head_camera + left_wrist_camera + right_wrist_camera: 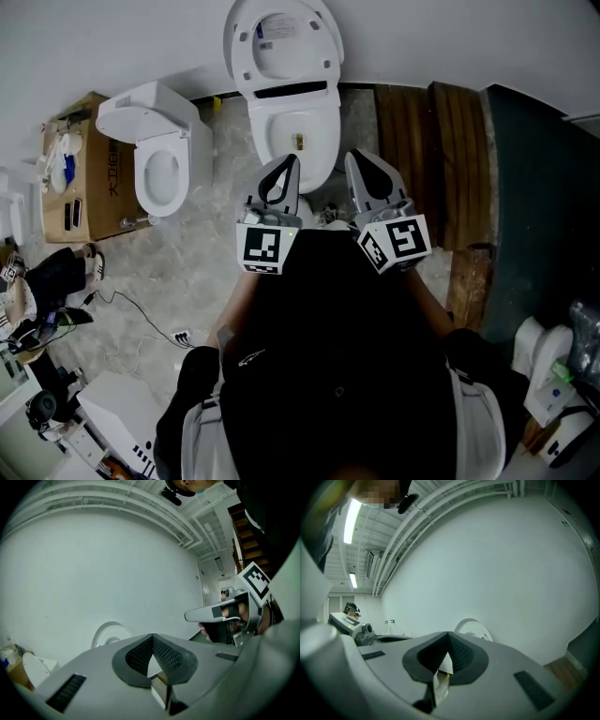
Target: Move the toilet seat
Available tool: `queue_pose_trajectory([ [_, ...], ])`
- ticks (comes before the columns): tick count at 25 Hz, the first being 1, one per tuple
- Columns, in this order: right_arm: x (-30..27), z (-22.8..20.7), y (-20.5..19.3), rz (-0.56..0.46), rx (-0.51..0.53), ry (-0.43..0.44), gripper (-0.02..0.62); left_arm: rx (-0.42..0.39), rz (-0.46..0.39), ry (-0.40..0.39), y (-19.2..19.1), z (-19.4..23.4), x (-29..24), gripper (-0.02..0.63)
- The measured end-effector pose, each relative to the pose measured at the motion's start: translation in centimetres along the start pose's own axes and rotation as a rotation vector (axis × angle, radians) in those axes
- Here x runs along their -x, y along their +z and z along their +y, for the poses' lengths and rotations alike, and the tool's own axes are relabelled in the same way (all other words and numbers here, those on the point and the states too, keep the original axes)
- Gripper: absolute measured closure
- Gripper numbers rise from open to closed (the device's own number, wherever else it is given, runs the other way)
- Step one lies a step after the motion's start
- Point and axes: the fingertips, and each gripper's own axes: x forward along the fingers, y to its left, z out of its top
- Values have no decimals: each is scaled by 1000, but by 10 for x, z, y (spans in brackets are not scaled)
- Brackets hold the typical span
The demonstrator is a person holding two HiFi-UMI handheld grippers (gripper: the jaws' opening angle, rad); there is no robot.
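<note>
Left gripper [288, 161] and right gripper [357, 157], grey plastic, clenched empty before glossy oval toilet seat [282, 45]

White oval toilet seat [242, 52], raised upright against the wall, underside facing me, straight ahead of my left gripper [287, 167] and right gripper [360, 163].

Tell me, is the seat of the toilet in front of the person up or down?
Up. The seat stands against the wall, with the open bowl below it.
</note>
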Motion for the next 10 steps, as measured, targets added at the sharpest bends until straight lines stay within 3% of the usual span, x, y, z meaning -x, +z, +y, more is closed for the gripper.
queue_pose_trajectory([
  [10,3,-2,-4,5,-14,8,581,-3,9,-7,-2,-10,1,597],
])
